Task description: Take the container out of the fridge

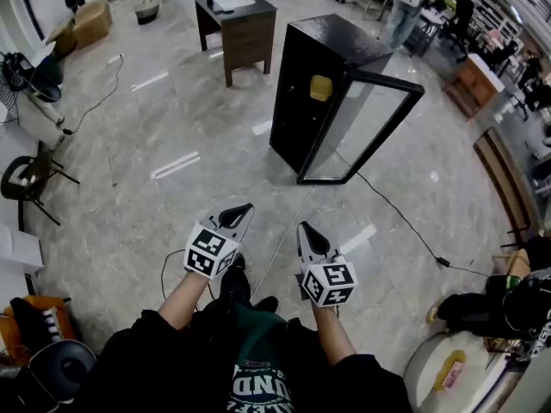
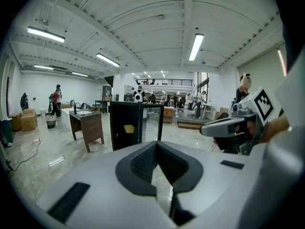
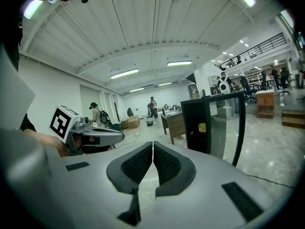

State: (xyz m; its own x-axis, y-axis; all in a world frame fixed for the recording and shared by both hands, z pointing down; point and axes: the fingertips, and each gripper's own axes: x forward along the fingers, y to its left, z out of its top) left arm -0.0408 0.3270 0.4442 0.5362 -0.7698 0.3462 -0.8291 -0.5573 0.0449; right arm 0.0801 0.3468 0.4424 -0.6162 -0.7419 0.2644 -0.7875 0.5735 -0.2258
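Note:
A tall black fridge stands on the floor ahead of me with its glass door swung open to the right. Inside it sits a yellow container, also seen in the left gripper view and the right gripper view. My left gripper and right gripper hang side by side well short of the fridge, above the floor. Both are shut with nothing between the jaws, which meet in the left gripper view and the right gripper view.
A dark wooden desk stands behind and left of the fridge. A black cable runs from the fridge over the marble floor to the right. Chairs and boxes line the left side; people stand far off.

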